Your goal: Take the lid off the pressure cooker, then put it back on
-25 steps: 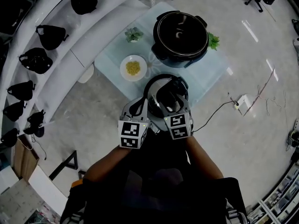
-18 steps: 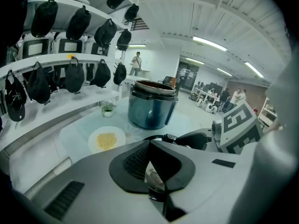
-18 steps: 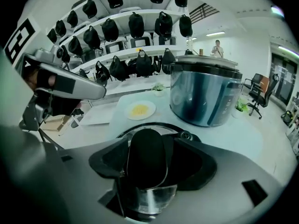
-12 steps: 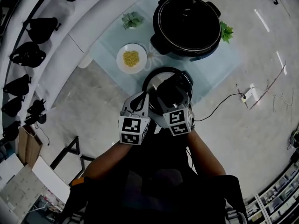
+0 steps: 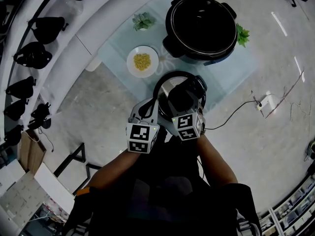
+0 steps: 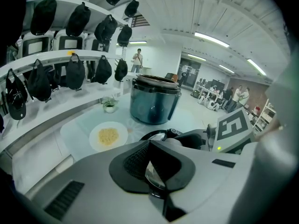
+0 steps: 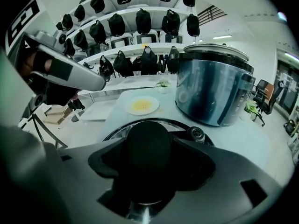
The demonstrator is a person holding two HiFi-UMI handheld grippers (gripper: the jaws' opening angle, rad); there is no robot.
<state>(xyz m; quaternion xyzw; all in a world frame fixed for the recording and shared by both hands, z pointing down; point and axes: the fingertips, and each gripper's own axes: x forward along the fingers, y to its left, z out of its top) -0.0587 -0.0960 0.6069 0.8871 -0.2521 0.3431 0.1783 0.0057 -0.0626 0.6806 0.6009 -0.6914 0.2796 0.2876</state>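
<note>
1. At the lower centre of the head view, the lid (image 5: 165, 88) lies on the near edge of the pale surface (image 5: 231, 68), off the pot and close below it in the frame.
2. At the top centre, the pressure cooker (image 5: 202, 26) stands uncovered, with its dark inside showing.
3. The left tongs (image 6: 154, 169) are closed on the lid's lower left rim. A shiny sliver of metal sits between the black pads (image 6: 135, 160).
4. The right tongs (image 7: 147, 164) have just been opening. Their jaws stand wide on either side of the lid's black knob (image 7: 147, 146), which sits between them unpinched.
5. A small round valve (image 7: 196, 134) sits on the lid just right of the knob.
6. Left of the lid, a white plate (image 5: 130, 61) holds yellow kernels (image 5: 142, 61).
7. A small potted plant (image 5: 143, 20) stands at the upper left of the surface.
8. Green leaves (image 5: 242, 35) lie beside the cooker's right side.
</note>
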